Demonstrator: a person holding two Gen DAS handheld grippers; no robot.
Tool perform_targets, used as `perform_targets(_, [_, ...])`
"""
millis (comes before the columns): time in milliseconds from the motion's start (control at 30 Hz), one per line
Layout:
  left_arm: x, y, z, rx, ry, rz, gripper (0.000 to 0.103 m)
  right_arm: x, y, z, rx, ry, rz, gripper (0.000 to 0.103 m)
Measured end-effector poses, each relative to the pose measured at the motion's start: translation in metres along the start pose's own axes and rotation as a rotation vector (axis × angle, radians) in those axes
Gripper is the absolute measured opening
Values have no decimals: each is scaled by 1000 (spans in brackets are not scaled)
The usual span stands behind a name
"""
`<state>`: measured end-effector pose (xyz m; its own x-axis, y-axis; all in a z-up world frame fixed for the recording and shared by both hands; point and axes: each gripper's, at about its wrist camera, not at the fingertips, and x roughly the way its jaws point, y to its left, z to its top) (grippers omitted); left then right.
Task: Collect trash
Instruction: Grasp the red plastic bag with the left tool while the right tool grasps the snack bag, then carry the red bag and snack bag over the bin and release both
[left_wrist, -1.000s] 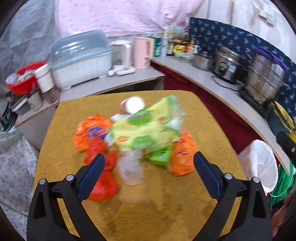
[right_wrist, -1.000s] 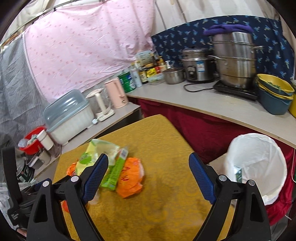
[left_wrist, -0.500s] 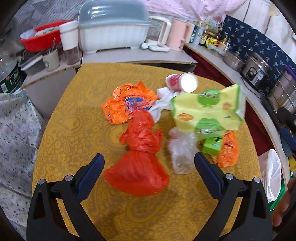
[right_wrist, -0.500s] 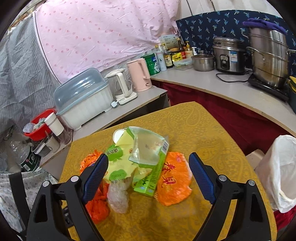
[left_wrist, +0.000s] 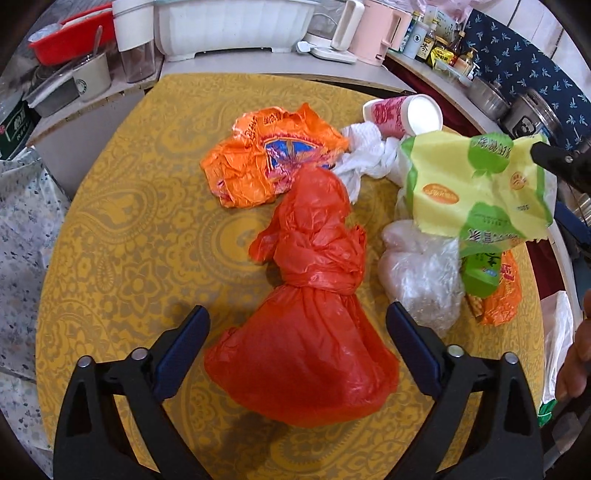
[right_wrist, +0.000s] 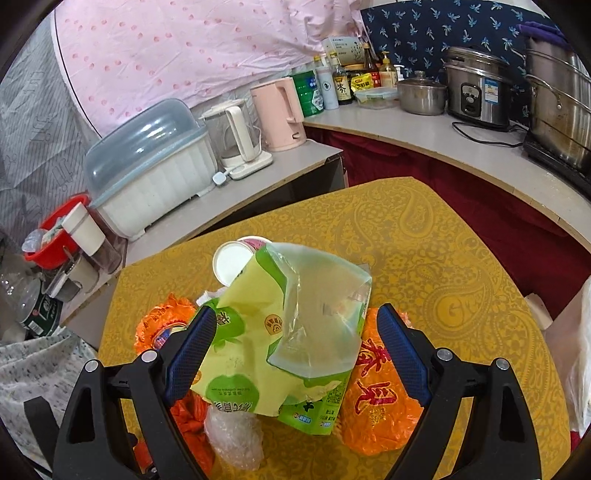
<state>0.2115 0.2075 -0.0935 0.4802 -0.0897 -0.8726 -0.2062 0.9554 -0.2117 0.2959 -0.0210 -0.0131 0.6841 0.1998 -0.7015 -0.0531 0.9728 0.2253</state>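
Observation:
A pile of trash lies on the yellow patterned table (left_wrist: 122, 229). In the left wrist view my left gripper (left_wrist: 298, 325) is open, its jaws on either side of a knotted red plastic bag (left_wrist: 310, 332). Beyond it lie an orange wrapper (left_wrist: 266, 158), white tissue (left_wrist: 365, 155), a pink paper cup (left_wrist: 406, 116), a clear plastic bag (left_wrist: 421, 273) and a yellow-green snack bag (left_wrist: 476, 188). In the right wrist view my right gripper (right_wrist: 297, 332) is open, its jaws on either side of the yellow-green snack bag (right_wrist: 280, 332). An orange bag (right_wrist: 376, 410) lies at its right.
A white-lined trash bin (right_wrist: 580, 354) stands off the table's right edge. Counters behind hold a covered dish rack (right_wrist: 147, 166), kettles (right_wrist: 240, 136), bottles, a rice cooker (right_wrist: 476, 88) and steel pots. A red basin (right_wrist: 55, 236) and cups sit at the left.
Both grippers have moved down and closer to the pile. The left now straddles the red bag and the right straddles the yellow-green snack bag.

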Motion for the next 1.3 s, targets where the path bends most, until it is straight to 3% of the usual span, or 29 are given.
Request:
perform_targets(33, [2, 0, 0, 3, 9, -12, 78, 2, -1, 0, 1, 2, -1, 77])
perform_targets(133, [6, 2, 0, 7, 32, -43, 60, 6, -5, -4, 12, 26, 14, 48])
perform_targets(167, [5, 3, 0, 6, 30, -51, 57, 7, -7, -3, 18, 35, 24, 32])
perform_targets(267, [-1, 0, -1, 25, 11, -53, 45, 5, -13, -4, 32, 39, 48, 21])
perform_targets(433, [-20, -6, 0, 36, -36, -58, 39, -19, -22, 5, 45, -23, 58, 17])
perform_targets(833, [-112, -53, 15, 119, -224, -161, 38, -127, -77, 45, 118, -275, 42, 17])
perform_targets(1000, [-150, -103, 19, 202, -299, -228, 38, -176, -112, 55, 144, -371, 5, 17])
perform_targets(1300, [-190, -214, 9, 373, -362, -349, 38, -259, -193, 52, 211, -506, -101, 17])
